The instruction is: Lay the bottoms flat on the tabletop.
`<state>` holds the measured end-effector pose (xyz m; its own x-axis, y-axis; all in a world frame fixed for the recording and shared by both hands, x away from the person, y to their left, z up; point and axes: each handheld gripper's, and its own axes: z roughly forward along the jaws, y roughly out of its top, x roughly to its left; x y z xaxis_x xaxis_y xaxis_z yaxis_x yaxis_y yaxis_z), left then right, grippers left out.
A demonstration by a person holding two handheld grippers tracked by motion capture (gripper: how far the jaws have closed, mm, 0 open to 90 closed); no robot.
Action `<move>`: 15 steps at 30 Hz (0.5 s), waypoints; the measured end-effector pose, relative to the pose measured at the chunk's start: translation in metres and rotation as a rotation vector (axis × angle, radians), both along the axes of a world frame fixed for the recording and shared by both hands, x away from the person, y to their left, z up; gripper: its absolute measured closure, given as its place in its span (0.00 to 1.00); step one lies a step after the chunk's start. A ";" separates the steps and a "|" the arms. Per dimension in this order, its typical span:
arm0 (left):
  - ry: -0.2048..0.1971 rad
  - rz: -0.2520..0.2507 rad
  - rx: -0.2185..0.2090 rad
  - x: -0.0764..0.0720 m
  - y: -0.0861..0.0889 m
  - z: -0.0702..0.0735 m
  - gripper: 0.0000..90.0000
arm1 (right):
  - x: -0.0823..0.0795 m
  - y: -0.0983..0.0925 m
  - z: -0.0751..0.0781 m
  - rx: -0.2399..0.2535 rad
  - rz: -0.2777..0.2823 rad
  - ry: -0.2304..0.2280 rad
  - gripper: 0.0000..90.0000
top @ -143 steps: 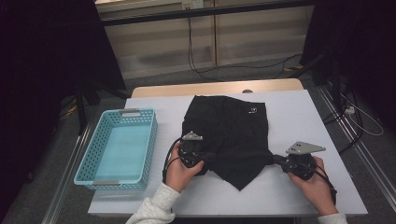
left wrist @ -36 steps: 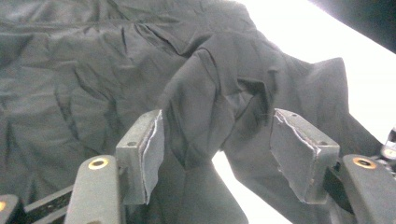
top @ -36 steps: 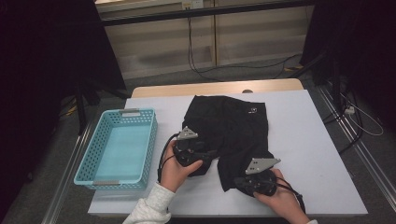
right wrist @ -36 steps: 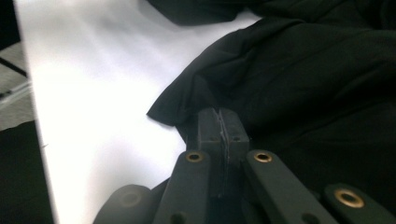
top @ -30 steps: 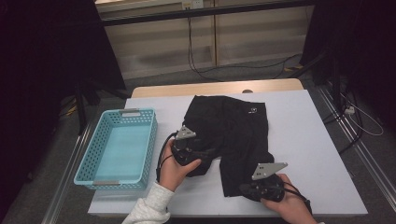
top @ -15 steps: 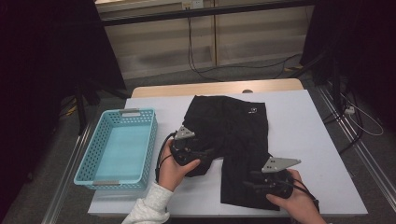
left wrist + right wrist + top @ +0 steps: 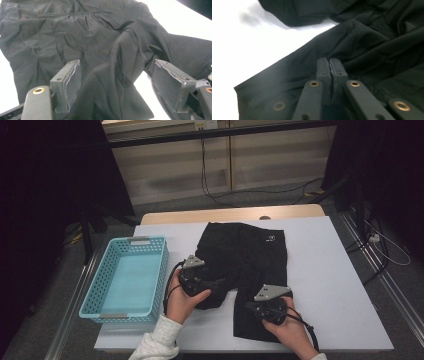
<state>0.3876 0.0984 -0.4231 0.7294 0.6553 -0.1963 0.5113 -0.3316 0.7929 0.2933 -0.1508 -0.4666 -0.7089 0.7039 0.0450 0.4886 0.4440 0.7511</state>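
Black shorts (image 7: 245, 250) lie spread on the white table (image 7: 330, 270), waistband at the far side and both legs toward me. My left gripper (image 7: 220, 282) points right over the left leg. Its jaws stand wide apart around a raised fold (image 7: 110, 82), and the pads (image 7: 72, 85) are clear of it. My right gripper (image 7: 248, 306) lies on the right leg near its hem and points left. Its jaws have just closed. The pads (image 7: 323, 67) are pressed together at the cloth (image 7: 367, 42), with creases running to the tips.
A light blue mesh basket (image 7: 150, 241) stands empty at the table's left. Cables trail from both grippers toward the front edge. The table's right half is bare white. Beyond the far edge are the floor, wires and dark curtains.
The right gripper slid to the left across the right leg of the shorts. The left gripper stayed over the left leg.
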 end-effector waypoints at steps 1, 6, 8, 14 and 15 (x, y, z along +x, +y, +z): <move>-0.004 -0.001 0.003 0.000 0.001 0.001 0.27 | -0.001 0.000 0.001 -0.002 0.007 0.001 0.99; -0.006 0.003 -0.001 0.001 0.003 0.002 0.27 | -0.017 -0.001 0.005 0.041 0.141 0.076 1.00; -0.005 0.003 0.000 0.001 0.003 0.002 0.27 | -0.025 -0.002 0.005 0.028 0.181 0.102 0.97; -0.001 -0.003 0.007 0.000 0.001 0.001 0.26 | -0.016 -0.026 0.023 0.102 0.051 0.029 0.63; 0.004 0.000 0.005 0.000 0.001 0.001 0.26 | -0.014 -0.032 0.026 0.105 0.012 0.016 0.60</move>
